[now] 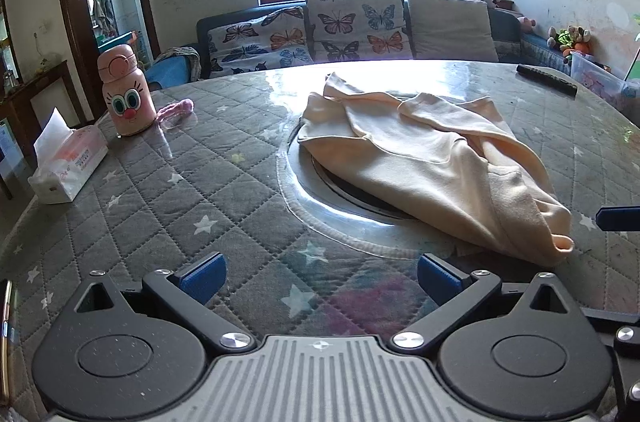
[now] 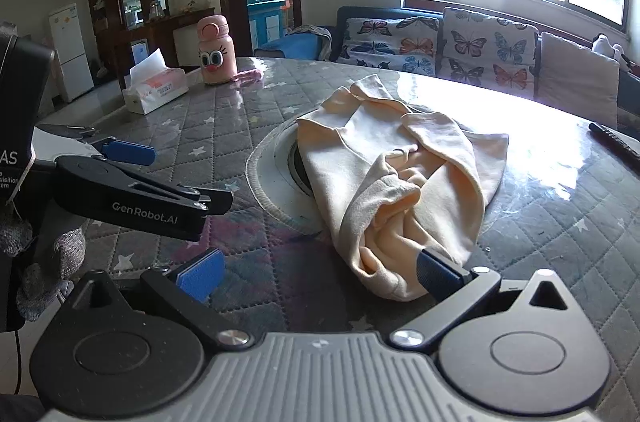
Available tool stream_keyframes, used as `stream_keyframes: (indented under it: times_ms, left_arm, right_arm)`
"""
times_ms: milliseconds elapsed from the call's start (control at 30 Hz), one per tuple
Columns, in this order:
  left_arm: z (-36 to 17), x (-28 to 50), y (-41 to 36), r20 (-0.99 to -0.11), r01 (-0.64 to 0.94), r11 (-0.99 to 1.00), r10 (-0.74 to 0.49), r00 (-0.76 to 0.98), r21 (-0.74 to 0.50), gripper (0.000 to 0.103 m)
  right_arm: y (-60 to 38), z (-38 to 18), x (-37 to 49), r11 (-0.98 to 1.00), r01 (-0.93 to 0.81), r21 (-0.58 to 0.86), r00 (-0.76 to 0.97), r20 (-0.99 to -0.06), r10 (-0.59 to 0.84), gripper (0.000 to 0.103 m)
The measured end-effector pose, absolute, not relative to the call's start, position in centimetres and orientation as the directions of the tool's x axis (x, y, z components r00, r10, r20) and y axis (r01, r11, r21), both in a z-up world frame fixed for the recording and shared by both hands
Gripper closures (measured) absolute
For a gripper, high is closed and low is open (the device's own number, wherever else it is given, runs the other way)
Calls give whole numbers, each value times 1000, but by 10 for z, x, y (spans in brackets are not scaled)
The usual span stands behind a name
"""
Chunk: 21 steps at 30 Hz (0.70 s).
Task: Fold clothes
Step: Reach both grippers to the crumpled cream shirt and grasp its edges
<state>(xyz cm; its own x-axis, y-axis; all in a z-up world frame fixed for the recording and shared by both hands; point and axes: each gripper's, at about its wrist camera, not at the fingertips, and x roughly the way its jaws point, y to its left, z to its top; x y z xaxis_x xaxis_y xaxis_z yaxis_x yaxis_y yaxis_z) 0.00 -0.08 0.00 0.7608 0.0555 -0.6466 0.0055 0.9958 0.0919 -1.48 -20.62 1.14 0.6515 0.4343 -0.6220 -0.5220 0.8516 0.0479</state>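
Note:
A cream garment (image 1: 424, 158) lies crumpled and loosely rolled on the round quilted table (image 1: 168, 190), partly over a round inset in the middle. My left gripper (image 1: 320, 276) is open and empty, hovering over the table just short of the garment's near end. In the right wrist view the garment (image 2: 396, 174) lies straight ahead. My right gripper (image 2: 320, 276) is open, with its right blue pad (image 2: 434, 274) touching the garment's near bunched end. The left gripper also shows from the side at the left of the right wrist view (image 2: 168, 178).
A pink cartoon bottle (image 1: 126, 92) and a tissue box (image 1: 68, 158) stand at the table's far left. A black remote (image 1: 546, 78) lies at the far right edge. A sofa with butterfly cushions (image 1: 344, 26) stands behind the table under a bright window.

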Motion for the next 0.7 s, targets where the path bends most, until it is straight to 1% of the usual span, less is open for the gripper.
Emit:
stream_keyframes:
  times_ms: [367,700]
  left_arm:
    - [3,-4,-11,-648,24,998,23,761,64,0]
    - [4,9,-14,-646,42,997,11,763,66,0]
  right_arm:
    - [-217,12,-14,863,-500,71,656,-619,431,0]
    - [-223,12,-3,871,-486,70,660,-624,418,0]
